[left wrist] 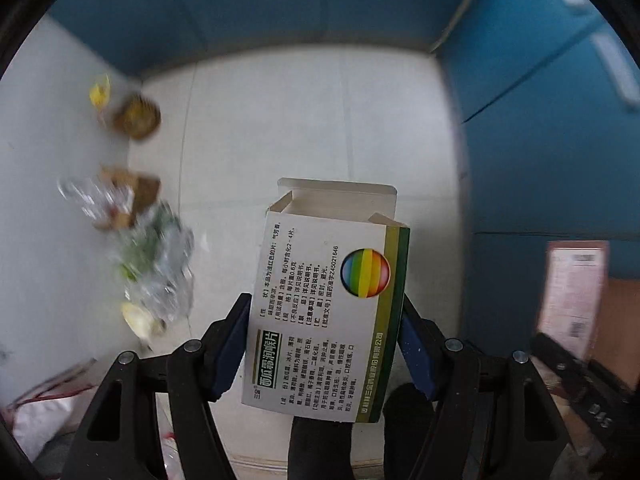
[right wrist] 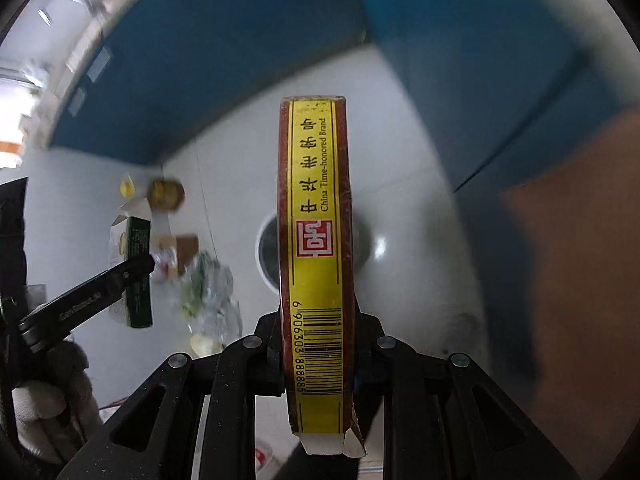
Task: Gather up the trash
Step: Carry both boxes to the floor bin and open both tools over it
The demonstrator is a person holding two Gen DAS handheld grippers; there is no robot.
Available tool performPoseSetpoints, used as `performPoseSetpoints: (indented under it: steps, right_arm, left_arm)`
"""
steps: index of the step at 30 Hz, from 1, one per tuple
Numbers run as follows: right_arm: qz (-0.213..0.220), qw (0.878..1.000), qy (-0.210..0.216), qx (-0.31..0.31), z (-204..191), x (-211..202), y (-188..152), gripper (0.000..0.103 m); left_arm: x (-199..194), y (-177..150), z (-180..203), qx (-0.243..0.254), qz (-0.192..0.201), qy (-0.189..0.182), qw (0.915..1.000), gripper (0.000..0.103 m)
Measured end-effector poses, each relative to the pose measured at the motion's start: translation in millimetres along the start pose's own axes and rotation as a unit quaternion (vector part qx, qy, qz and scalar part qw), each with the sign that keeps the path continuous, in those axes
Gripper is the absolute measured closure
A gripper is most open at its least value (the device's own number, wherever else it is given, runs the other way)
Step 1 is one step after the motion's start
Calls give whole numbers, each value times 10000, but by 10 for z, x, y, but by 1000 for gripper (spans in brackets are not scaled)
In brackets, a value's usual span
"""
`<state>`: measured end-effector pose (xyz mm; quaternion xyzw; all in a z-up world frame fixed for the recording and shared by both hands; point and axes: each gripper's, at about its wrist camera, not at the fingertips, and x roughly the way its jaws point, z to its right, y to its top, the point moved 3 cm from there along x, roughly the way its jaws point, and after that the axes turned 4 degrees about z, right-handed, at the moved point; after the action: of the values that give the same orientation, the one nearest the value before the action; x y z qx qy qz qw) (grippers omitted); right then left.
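Observation:
My left gripper (left wrist: 324, 340) is shut on a white and green medicine box (left wrist: 328, 300) with its top flap open, held above the white table (left wrist: 300, 120). It also shows in the right wrist view (right wrist: 134, 268) at the left. My right gripper (right wrist: 318, 344) is shut on a flat red and yellow box (right wrist: 316, 248), held on edge. That box shows pink at the right of the left wrist view (left wrist: 572, 296). Loose trash lies on the table: a crumpled clear wrapper (left wrist: 160, 264), a brown carton piece (left wrist: 136, 192), a round brown lid (left wrist: 138, 117), a yellow scrap (left wrist: 100, 90).
Blue panels (left wrist: 540, 120) wall the table at back and right. A brown cardboard surface (right wrist: 580, 260) fills the right. A round white and grey rim (right wrist: 264, 252) shows behind the red box. A white bag (left wrist: 36, 424) lies at the lower left.

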<state>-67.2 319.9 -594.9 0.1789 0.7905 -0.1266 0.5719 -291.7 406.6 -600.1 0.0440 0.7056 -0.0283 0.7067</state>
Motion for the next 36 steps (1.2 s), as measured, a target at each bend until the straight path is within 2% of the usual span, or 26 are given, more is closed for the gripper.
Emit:
performPoseSetpoints:
  steps: [2, 4, 5, 6, 9, 11, 12, 13, 15, 17, 18, 19, 21, 22, 26, 33, 36]
  right_arm:
    - [-399, 9992, 36, 67, -25, 918, 0, 81]
    - [-697, 9975, 117, 85, 3, 1580, 18, 81]
    - [-879, 9961, 104, 71, 26, 1995, 0, 81]
    - [-1000, 9949, 137, 70, 50, 2225, -14, 81]
    - [-1293, 9916, 83, 37, 97, 2935, 3, 80]
    - [-1412, 9899, -52, -126, 76, 3260, 40, 65]
    - [-1411, 9898, -132, -154, 101, 3365, 71, 43]
    - [-1395, 9900, -161, -157, 102, 3419, 83, 29]
    - [-1355, 9900, -331, -194, 108, 3500, 102, 26]
    - [-1260, 9903, -528, -238, 17, 3450, 162, 16]
    - [-1189, 9901, -663, -329, 33, 3375, 183, 8]
    - [-1057, 9894, -870, -487, -11, 3271, 187, 5]
    - [-759, 9859, -1236, -830, -137, 3009, 198, 4]
    - [-623, 9845, -1345, -938, -232, 2857, 203, 0]
    - [-184, 9784, -1649, -1234, -573, 2208, 191, 0]
    - [258, 9762, -1569, -1478, -925, 827, -51, 0]
    - [399, 9767, -1391, -1583, -1061, 223, -190, 0]
  left_arm:
    - [646, 20, -168, -143, -324, -118, 9993, 37]
    - [1360, 56, -275, -250, -666, -275, 9971, 37]
    - [1548, 76, -301, -254, -761, -324, 9962, 37]
    - [1861, 90, -312, -295, -914, -429, 9945, 37]
    - [2279, 113, -461, -333, -1044, -473, 9929, 34]
    - [2410, 127, -534, -386, -1021, -398, 9932, 22]
    - [2431, 133, -573, -473, -1000, -359, 9932, 7]
    - [2414, 135, -594, -549, -974, -358, 9931, 5]
    - [2348, 139, -737, -706, -881, -250, 9933, 5]
    - [2203, 99, -833, -769, -752, -59, 9942, 5]
    - [2122, 85, -870, -764, -663, 75, 9948, 5]
    - [1997, 66, -909, -751, -516, 241, 9955, 5]
    - [1737, 10, -912, -738, -304, 479, 9957, 5]
    - [1576, -28, -919, -739, -184, 571, 9955, 5]
    - [1017, -145, -921, -717, 139, 783, 9943, 5]
    - [-239, -438, -778, -550, 660, 723, 9937, 5]
    - [-776, -597, -698, -515, 859, 628, 9930, 5]
